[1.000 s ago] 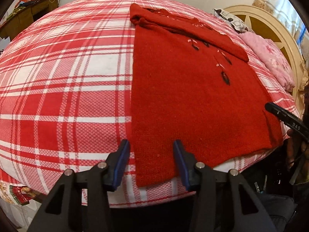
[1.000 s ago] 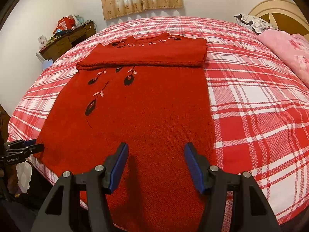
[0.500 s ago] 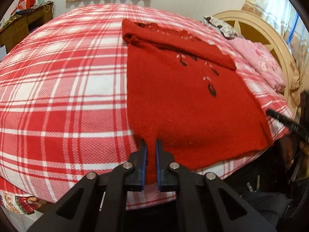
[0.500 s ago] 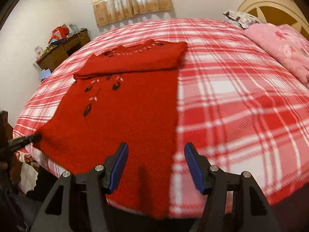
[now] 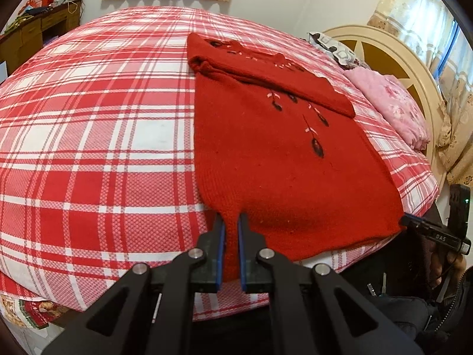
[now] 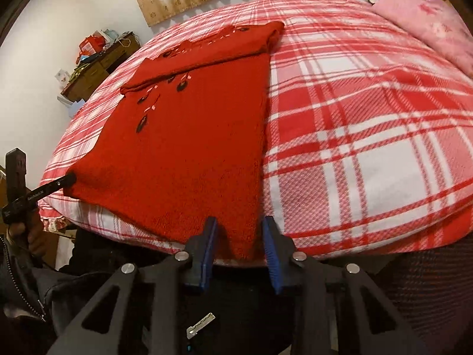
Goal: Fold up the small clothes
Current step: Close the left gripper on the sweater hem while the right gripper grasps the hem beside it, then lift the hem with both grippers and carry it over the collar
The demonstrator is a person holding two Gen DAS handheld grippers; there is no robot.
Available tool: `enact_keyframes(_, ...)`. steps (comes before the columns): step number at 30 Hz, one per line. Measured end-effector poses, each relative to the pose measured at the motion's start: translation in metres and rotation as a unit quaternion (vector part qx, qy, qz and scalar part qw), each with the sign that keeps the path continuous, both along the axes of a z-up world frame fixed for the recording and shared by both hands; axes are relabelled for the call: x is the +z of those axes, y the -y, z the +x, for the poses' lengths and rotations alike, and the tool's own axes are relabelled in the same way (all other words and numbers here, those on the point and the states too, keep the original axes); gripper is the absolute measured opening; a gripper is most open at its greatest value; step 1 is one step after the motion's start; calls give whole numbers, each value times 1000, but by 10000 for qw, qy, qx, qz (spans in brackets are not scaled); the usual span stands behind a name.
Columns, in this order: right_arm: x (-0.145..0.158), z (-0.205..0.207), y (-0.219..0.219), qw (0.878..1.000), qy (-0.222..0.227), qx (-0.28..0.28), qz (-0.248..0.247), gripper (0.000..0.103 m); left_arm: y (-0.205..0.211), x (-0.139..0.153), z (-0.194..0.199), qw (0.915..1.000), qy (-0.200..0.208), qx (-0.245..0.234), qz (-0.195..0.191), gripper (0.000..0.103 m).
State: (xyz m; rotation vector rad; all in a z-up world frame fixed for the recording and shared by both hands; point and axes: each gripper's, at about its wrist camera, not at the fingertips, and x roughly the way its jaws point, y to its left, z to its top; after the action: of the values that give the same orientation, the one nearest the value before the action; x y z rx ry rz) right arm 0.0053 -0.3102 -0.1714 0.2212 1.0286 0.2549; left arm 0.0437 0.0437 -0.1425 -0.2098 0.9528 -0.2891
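Note:
A red knitted sweater (image 5: 280,162) with dark leaf embroidery lies flat on the plaid bed cover (image 5: 88,133), its top part folded over. My left gripper (image 5: 231,230) is shut on the hem's left corner, with red knit pinched between the blue pads. In the right wrist view the sweater (image 6: 192,148) reaches down to my right gripper (image 6: 240,236). Its jaws are closing with the hem's right corner between them, and a gap still shows beside the right pad. Each gripper also shows in the other view at the hem's far corner: the right gripper (image 5: 409,222) and the left gripper (image 6: 70,179).
A pink quilt (image 5: 390,103) and a patterned pillow (image 5: 334,50) lie by the cream headboard (image 5: 384,56). A cluttered wooden desk (image 5: 44,26) stands against the far wall. A person's dark jacket (image 6: 44,295) and a hanging key (image 6: 201,324) sit below the bed edge.
The left jaws went from open to shut on the hem's left corner. The right gripper slid right along the hem to its right corner and its jaws narrowed.

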Motion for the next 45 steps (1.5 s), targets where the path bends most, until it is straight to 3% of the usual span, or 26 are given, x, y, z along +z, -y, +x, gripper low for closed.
enact_keyframes(3, -5, 0, 0, 9998, -104, 79, 155, 17, 0, -1, 0, 10000, -8, -5, 11, 8)
enact_keyframes(4, -5, 0, 0, 9998, -91, 60, 144, 7, 1, -3, 0, 10000, -28, -2, 24, 8)
enact_keyframes(9, 15, -9, 3, 9982, 434, 89, 407, 7, -1, -8, 2, 9999, -133, 6, -36, 8)
enact_keyframes(18, 58, -12, 15, 9881, 1337, -175, 735, 7, -14, 16, 8, 9984, 165, 68, -533, 8)
enact_keyframes(31, 102, 18, 18, 9772, 1967, -307, 733, 7, -15, 48, 33, 9939, 513, 9, -980, 8)
enact_keyframes(45, 146, 70, 19, 9664, 2466, -389, 610, 7, -23, 85, 70, 9898, 996, 175, -999, 8)
